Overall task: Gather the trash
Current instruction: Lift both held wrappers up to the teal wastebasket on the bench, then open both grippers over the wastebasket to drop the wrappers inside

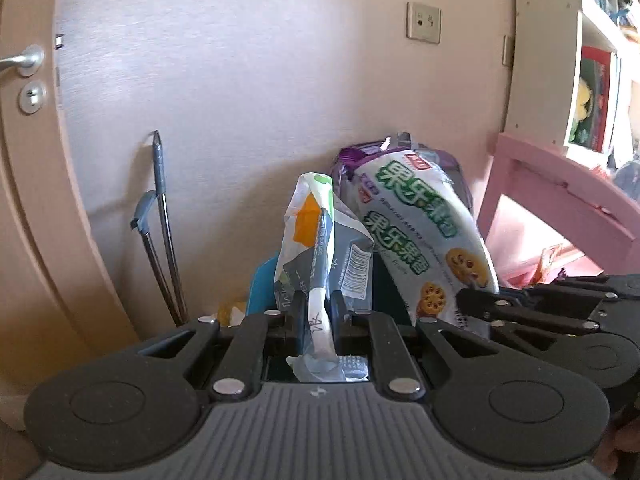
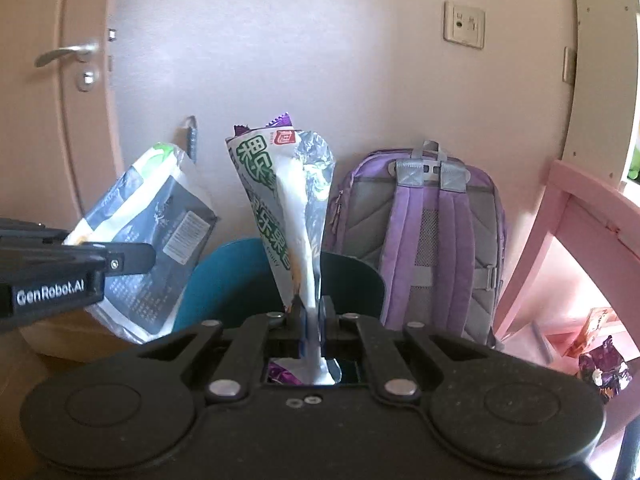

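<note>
The left tool is closed on the lower seam of a grey-and-white wrapper, which stands up from the jaws with its barcode panel facing the camera. The right tool is likewise clamped on the pinched tail of a white snack bag with green lettering, and a purple wrapper shows behind the bag's top edge. Both items appear empty: light, thin, crinkly film that folds readily and is probably slippery, so a hold on a crimped end seam, as here, is the most secure point. Both are held in the air just above a teal bin, whose rim lies directly beyond the jaws. Behind stand a purple backpack against the wall and a pink desk to the right, with more wrappers beneath it.
</note>
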A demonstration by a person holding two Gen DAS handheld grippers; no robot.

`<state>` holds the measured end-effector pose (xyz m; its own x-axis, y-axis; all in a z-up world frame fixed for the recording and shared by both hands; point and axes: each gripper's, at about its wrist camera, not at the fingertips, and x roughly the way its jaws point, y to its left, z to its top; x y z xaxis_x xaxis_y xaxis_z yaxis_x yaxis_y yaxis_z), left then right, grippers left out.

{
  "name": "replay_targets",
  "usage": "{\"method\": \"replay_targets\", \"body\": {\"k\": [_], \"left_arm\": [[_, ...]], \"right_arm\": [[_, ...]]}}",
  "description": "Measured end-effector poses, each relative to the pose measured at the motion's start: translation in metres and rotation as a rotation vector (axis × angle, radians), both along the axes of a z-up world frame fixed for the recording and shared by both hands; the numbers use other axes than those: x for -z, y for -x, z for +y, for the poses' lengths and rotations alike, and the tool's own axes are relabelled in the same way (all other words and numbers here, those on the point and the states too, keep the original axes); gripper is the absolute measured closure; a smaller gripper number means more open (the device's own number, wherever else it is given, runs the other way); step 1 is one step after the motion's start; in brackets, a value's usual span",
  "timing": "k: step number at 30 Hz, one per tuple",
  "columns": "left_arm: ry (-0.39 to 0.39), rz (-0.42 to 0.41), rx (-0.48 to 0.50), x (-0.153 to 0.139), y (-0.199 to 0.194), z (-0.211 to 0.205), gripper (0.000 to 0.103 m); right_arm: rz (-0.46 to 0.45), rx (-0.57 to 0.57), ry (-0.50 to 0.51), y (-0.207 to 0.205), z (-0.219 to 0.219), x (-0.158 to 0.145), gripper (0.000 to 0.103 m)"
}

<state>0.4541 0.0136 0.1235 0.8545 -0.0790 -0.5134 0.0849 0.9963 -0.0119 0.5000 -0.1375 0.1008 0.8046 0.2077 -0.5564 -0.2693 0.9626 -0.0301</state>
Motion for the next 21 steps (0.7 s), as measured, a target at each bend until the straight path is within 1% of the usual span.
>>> {"method": "replay_targets", "body": {"k": [5,7,12,15,16,17,19,21], "left_arm": [[-0.039,0.029,0.0,0.019,-0.03,-0.005,0.091],[-0.049,0.065,-0.016,0.032,-0.042,-0.006,0.091],[-0.038,0.159,-0.048,0.063,-0.076,-0.005,0.091],[-0.053,0.208,-0.048,0.077,-0.089,-0.011,0.091],[-0.062,0.221,-0.049,0.08,-0.092,-0.013,0.091],[-0.075,0.238,-0.048,0.083,-0.095,-0.016,0.091],[-0.122,0.266,-0.063,0.089,-0.099,-0.024,0.091],[-0.135,0.301,-0.058,0.094,-0.104,-0.026,0.091]], "right_arm": [[0.033,-0.006,0.017,-0.024,0.012,0.019,0.098],[0.054,-0.008,0.025,-0.031,0.014,0.029,0.098],[0.122,-0.012,0.048,-0.04,0.017,0.051,0.098],[0.156,-0.024,0.063,-0.045,0.019,0.061,0.098],[0.16,-0.025,0.073,-0.046,0.02,0.063,0.097],[0.165,-0.03,0.08,-0.046,0.021,0.065,0.094],[0.174,-0.036,0.098,-0.046,0.023,0.069,0.091],[0.18,-0.041,0.109,-0.047,0.023,0.071,0.087]]}}
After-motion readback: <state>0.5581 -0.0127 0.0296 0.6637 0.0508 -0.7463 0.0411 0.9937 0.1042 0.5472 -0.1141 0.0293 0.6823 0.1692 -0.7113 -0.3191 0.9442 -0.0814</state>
